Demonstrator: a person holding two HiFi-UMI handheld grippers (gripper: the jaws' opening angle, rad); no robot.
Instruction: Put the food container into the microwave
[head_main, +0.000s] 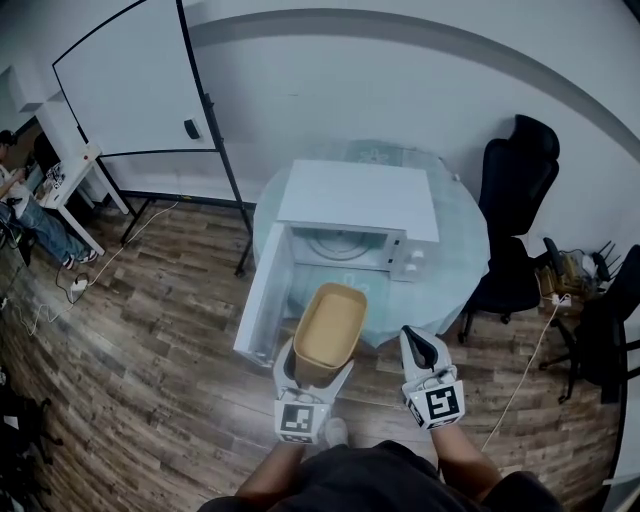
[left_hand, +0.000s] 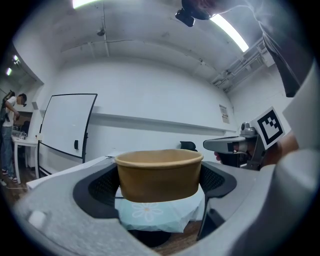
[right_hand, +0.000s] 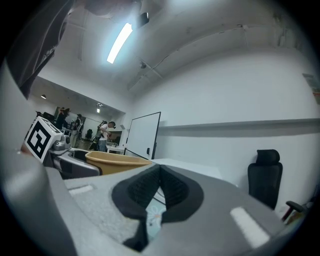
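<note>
Paper food container (head_main: 330, 325) clamped across its sides between the jaws of the left gripper (head_main: 318, 368), held upright off the table, just in front of the white microwave (head_main: 355, 200). Microwave stands on a round glass table (head_main: 468, 240), its door (head_main: 262, 295) swung open to the left. Right gripper (head_main: 420, 345), beside the container, has its jaws pressed together on nothing.

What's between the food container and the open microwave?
Nothing in the head view: only bare glass table shows between the food container and the microwave.
</note>
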